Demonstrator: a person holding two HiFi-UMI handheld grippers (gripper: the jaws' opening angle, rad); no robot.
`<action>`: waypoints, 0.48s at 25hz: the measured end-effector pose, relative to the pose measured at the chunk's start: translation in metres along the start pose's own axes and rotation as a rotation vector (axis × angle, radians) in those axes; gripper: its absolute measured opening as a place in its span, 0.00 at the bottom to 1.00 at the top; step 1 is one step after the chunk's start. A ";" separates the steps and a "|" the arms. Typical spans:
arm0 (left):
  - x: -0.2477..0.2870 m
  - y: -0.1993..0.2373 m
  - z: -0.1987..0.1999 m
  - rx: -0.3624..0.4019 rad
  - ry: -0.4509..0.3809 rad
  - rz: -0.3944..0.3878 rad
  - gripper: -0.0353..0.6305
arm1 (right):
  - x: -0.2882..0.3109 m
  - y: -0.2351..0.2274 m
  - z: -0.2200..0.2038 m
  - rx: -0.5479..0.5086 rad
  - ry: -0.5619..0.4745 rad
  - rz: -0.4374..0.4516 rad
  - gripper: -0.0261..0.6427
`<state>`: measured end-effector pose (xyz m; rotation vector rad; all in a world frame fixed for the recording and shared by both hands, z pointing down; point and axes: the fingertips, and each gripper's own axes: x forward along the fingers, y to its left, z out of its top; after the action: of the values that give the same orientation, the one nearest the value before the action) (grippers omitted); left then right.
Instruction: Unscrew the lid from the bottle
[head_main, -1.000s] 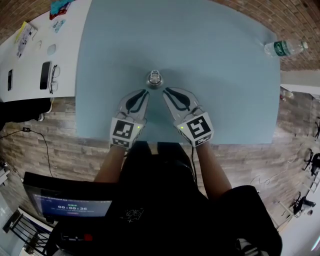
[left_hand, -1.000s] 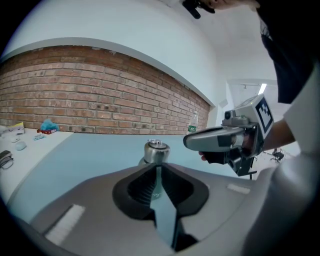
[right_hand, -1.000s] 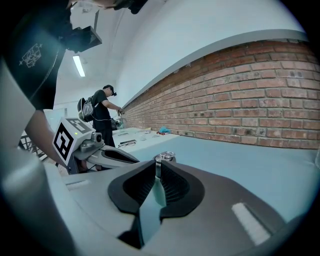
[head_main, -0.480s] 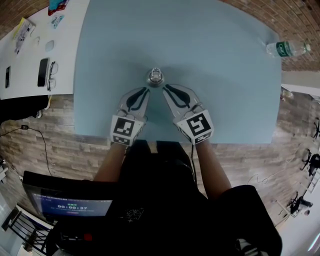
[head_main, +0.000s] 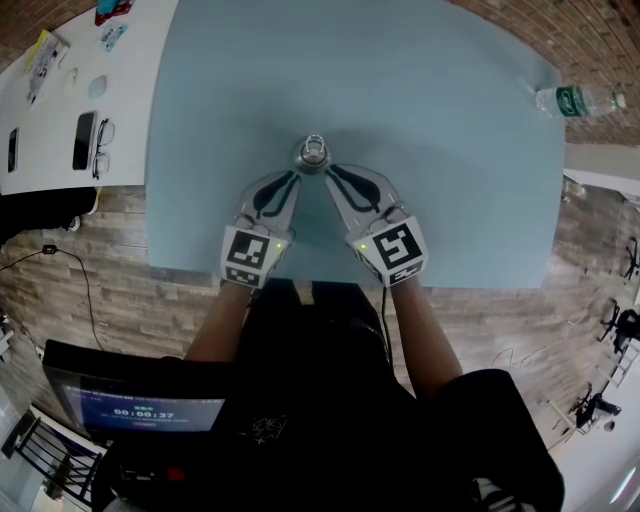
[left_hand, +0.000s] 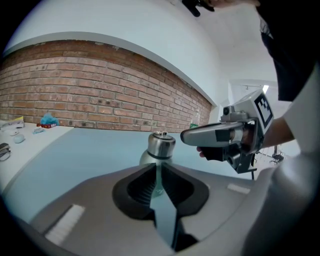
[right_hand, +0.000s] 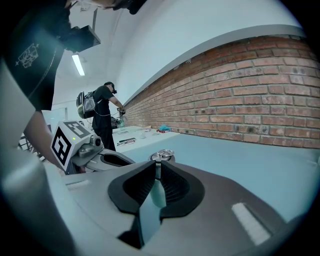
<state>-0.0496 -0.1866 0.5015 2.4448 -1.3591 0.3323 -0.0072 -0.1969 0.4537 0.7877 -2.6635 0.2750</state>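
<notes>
Bottle (head_main: 311, 156): upright on the blue counter (head_main: 430, 120), near its front edge, metal lid (left_hand: 160, 144) on.
Left gripper (head_main: 291, 180): jaws clenched, nothing between them; tips just short of the bottle, on its left.
Right gripper (head_main: 331, 173): jaws clenched, empty; tips just beside the bottle, on its right.
Plastic bottle (head_main: 575, 100): lying at the far right corner.

Light was dim and even, shadows soft; a ceiling strip light (right_hand: 77, 64) glowed, and fisheye distortion bent and darkened the edges.
</notes>
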 end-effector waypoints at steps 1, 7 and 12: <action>0.000 0.000 -0.001 -0.001 0.002 -0.001 0.10 | 0.000 -0.001 0.001 -0.002 -0.003 0.000 0.09; 0.001 0.000 -0.006 -0.010 0.012 -0.003 0.10 | 0.001 -0.002 -0.001 0.002 0.006 -0.004 0.09; 0.003 0.001 -0.009 -0.007 0.015 -0.004 0.11 | 0.001 -0.003 -0.005 0.005 0.017 -0.012 0.09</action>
<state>-0.0494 -0.1858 0.5106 2.4339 -1.3465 0.3439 -0.0047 -0.1988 0.4587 0.7989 -2.6423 0.2847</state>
